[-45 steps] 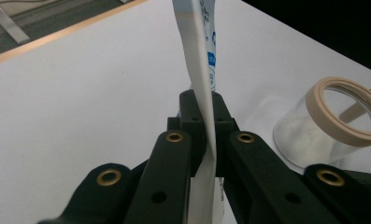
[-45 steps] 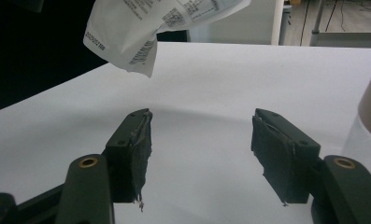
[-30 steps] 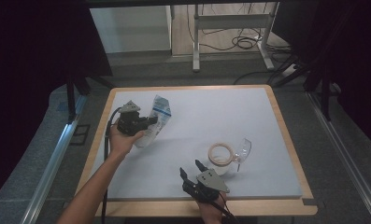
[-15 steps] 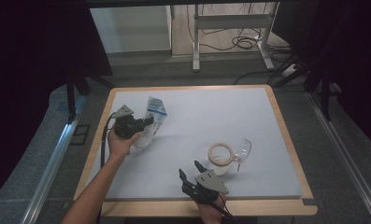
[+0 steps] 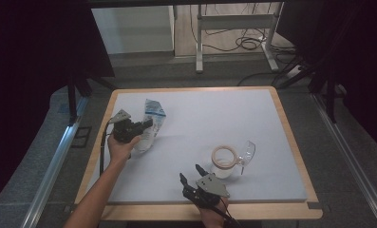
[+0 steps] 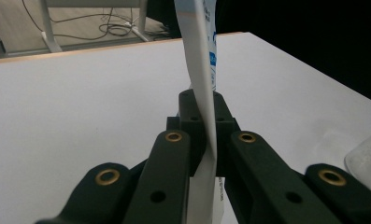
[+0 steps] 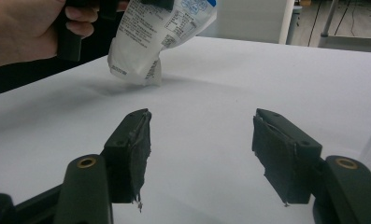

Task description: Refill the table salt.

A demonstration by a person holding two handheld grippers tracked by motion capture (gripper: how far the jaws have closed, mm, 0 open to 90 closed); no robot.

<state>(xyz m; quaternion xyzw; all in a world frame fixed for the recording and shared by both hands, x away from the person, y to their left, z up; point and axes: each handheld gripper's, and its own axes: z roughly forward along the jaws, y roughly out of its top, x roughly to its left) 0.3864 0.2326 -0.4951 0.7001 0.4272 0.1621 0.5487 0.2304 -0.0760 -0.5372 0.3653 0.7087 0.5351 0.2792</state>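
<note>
Right, my left gripper (image 5: 147, 124) pinches the white pouch (image 5: 150, 128), blue label print too small to read; my right gripper (image 5: 190, 174) hangs spread, holding nothing.

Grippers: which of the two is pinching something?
The left gripper. Its jaws are shut on the plastic pouch with blue print. The right gripper has its jaws apart with nothing between them.

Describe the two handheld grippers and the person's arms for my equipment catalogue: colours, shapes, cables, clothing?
Both the left gripper and the right gripper are black, each with two blocky jaws on linked bars set with brass-coloured rivets. Each carries a grey three-cornered plate on top and trails a black cable. The right one's jaw pads look worn and frayed at the edges. The left forearm is bare, with no sleeve showing.
</note>
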